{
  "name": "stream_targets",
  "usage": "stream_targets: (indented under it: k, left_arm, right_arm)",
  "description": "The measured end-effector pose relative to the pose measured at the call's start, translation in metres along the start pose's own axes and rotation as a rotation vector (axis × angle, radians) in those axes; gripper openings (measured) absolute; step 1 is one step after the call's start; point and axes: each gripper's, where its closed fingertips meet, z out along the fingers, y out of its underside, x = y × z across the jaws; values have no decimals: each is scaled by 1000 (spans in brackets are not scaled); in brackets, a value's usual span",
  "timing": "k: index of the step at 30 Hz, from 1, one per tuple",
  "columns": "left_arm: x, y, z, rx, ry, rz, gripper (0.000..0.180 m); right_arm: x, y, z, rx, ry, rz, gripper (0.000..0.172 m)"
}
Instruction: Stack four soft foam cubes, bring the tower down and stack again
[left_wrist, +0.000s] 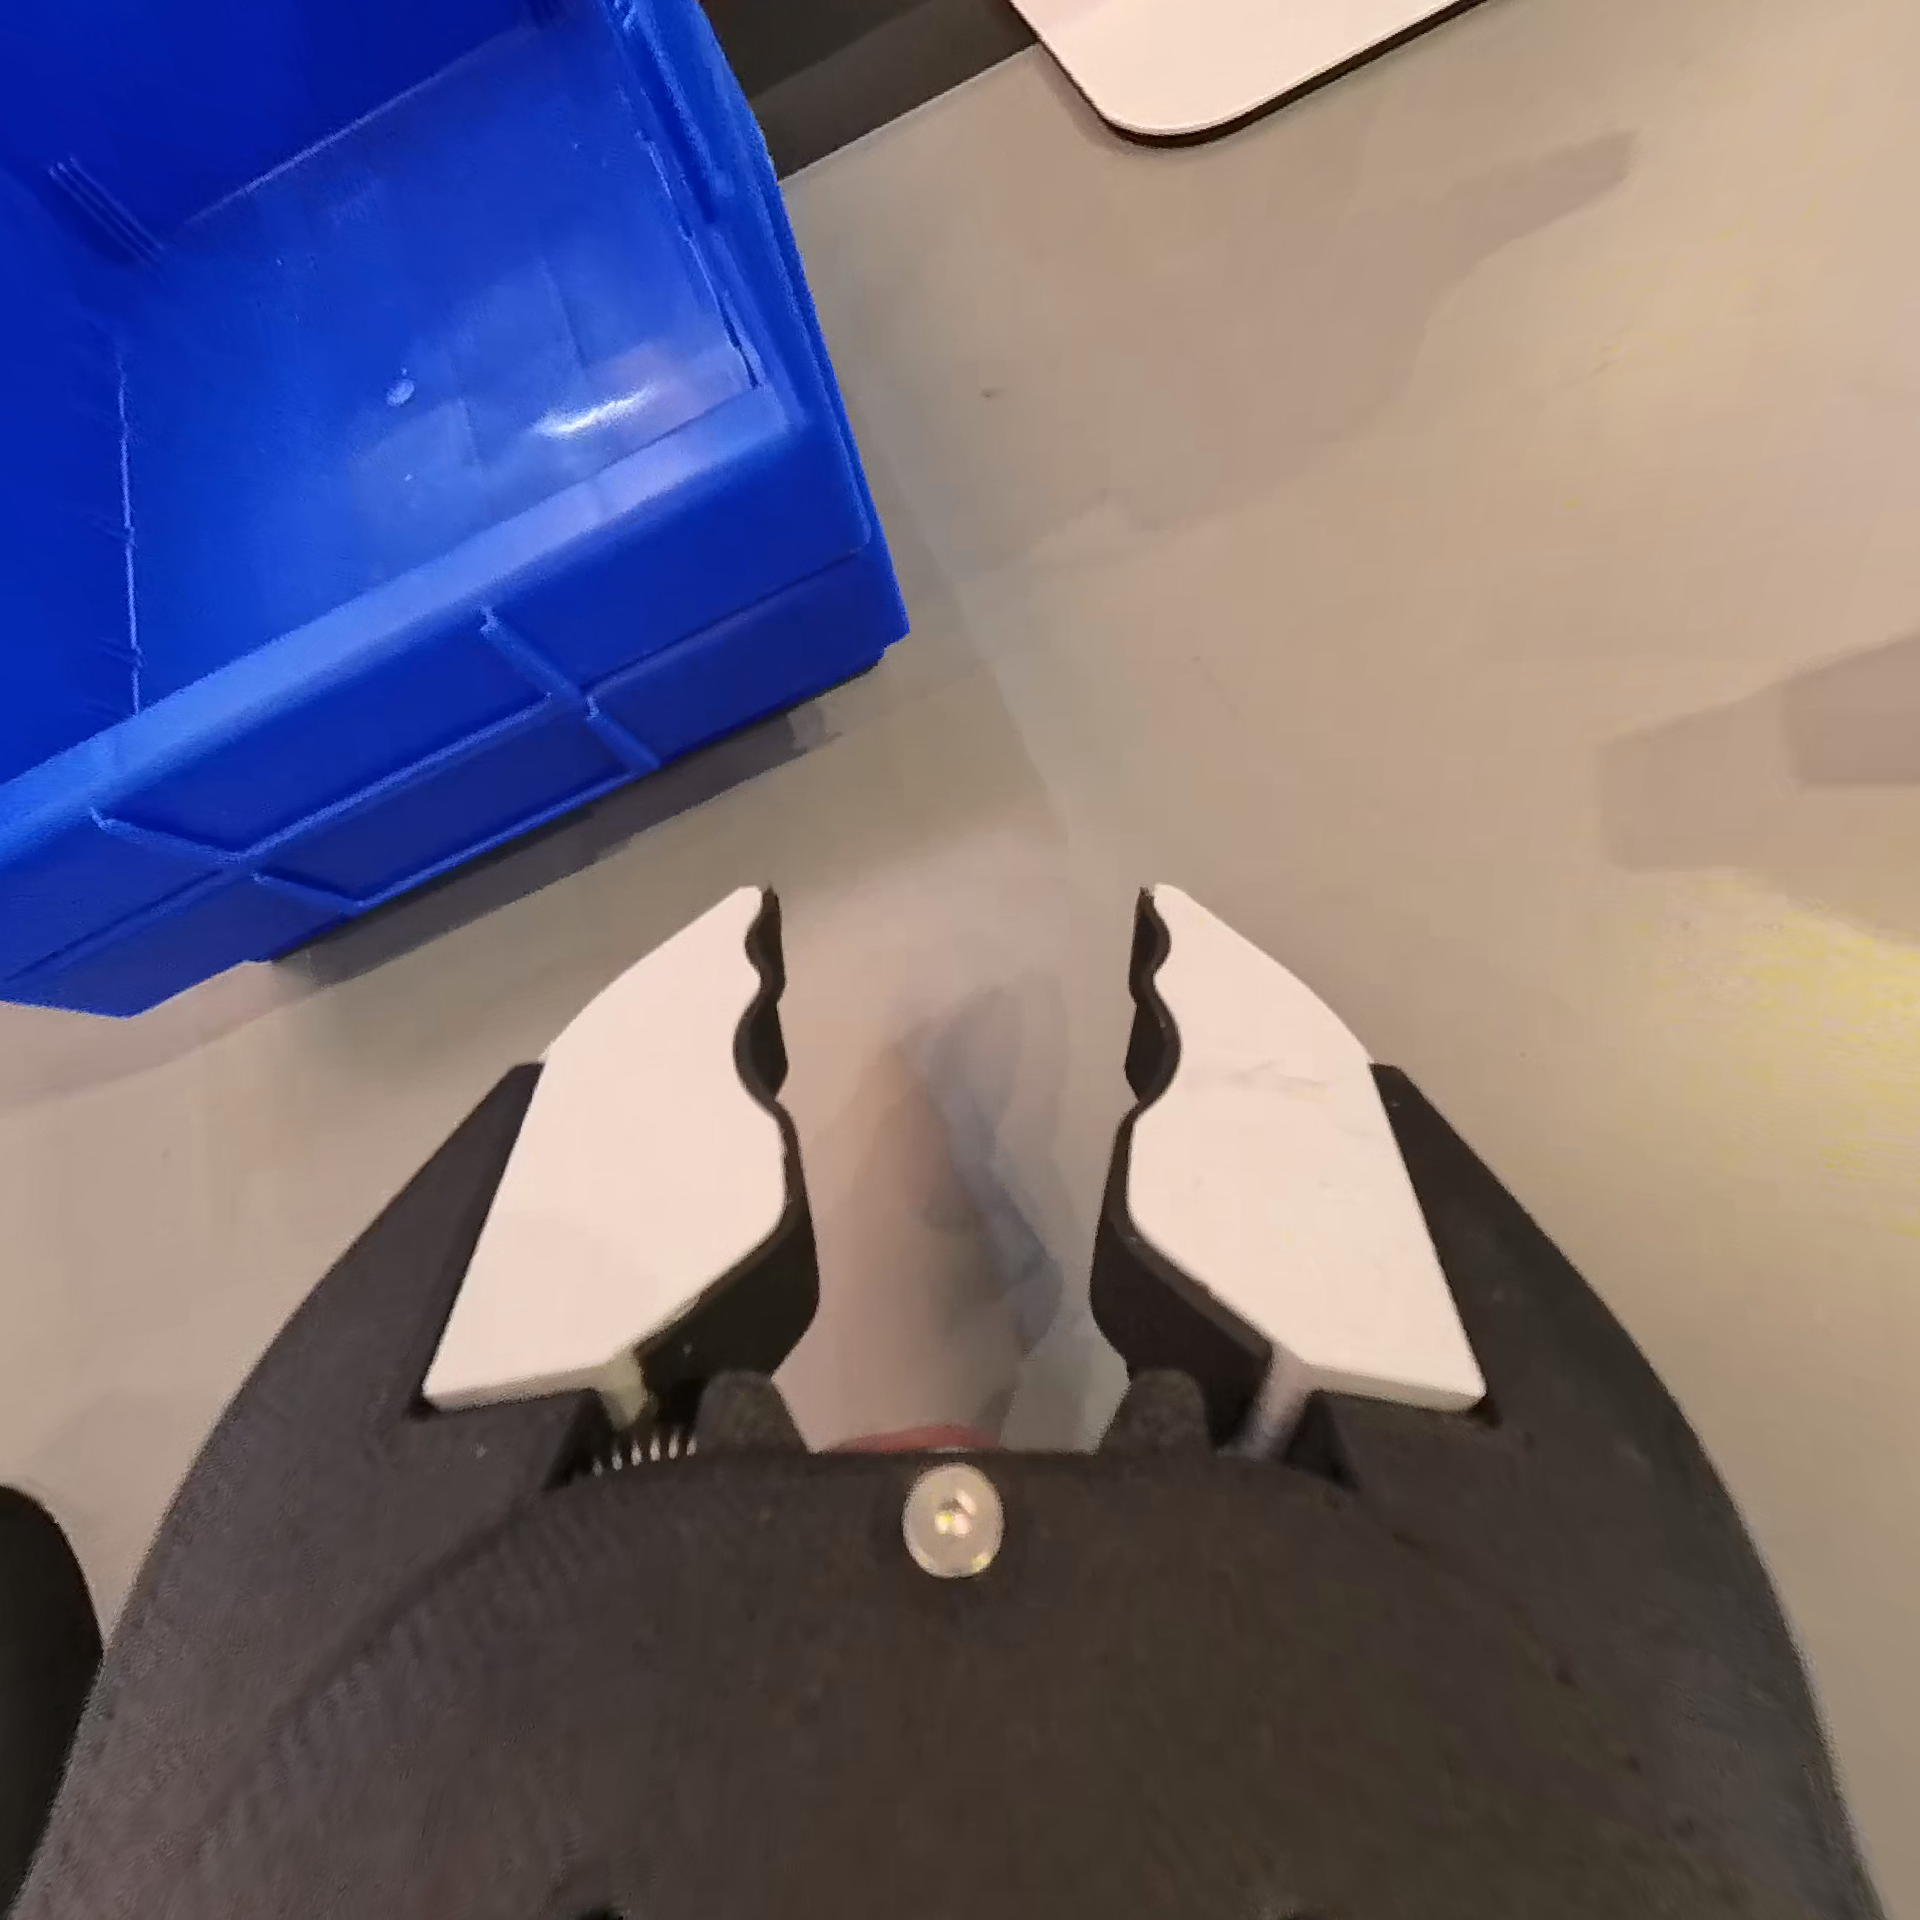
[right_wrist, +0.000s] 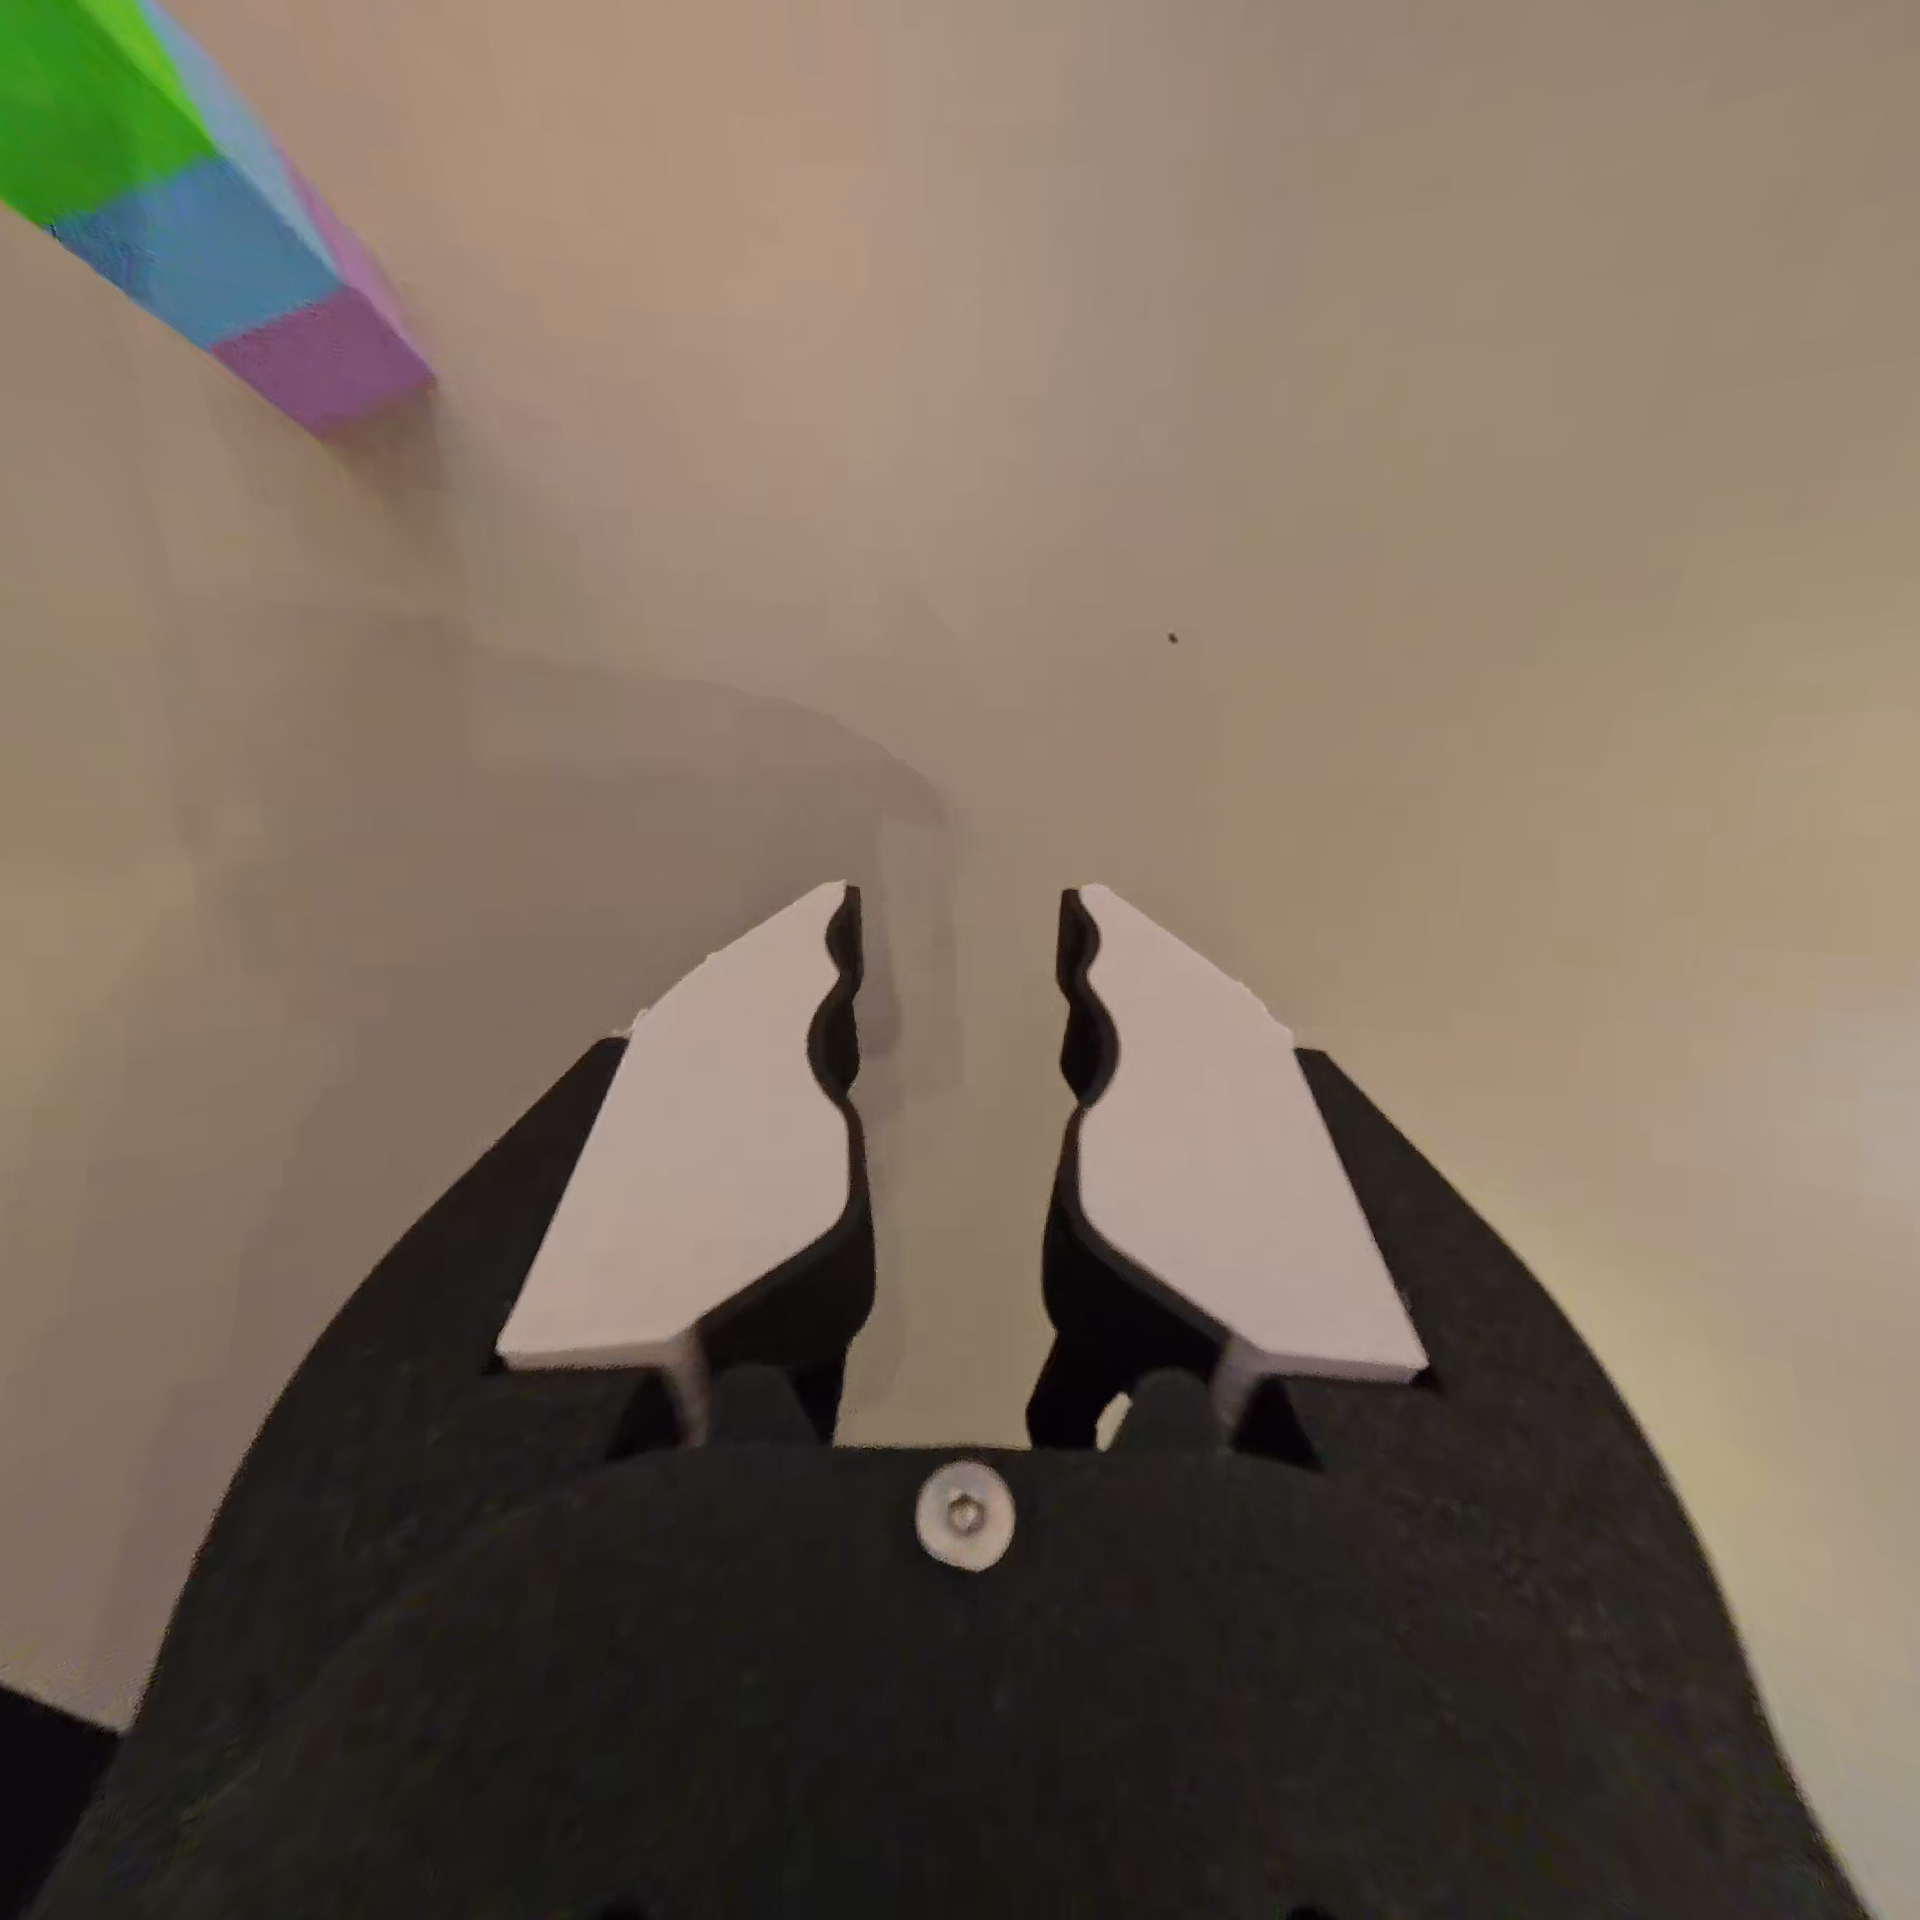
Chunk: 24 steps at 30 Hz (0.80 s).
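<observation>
Currently your left gripper and right gripper fingers are spread over bare desk, holding nothing. Green, blue and purple foam cubes stand stacked far left; any fourth is out of view.

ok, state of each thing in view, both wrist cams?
Left gripper: open, nothing between its fingers.
Right gripper: open, narrower, nothing held.
Blue plastic bin: upright on the table, looks empty.
Green, blue and purple foam cubes: stacked, purple at the bottom.
</observation>
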Motion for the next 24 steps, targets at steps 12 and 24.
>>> stream_targets:
  k: [12,24]
  left_arm:
    - [-2,9,-18,-17,-13,-6,0]
    - [-14,7,-20,-5,-134,57,5]
  right_arm:
    - [38,21,6,-9,114,3,0]
    - [50,23,9,9,169,19,2]
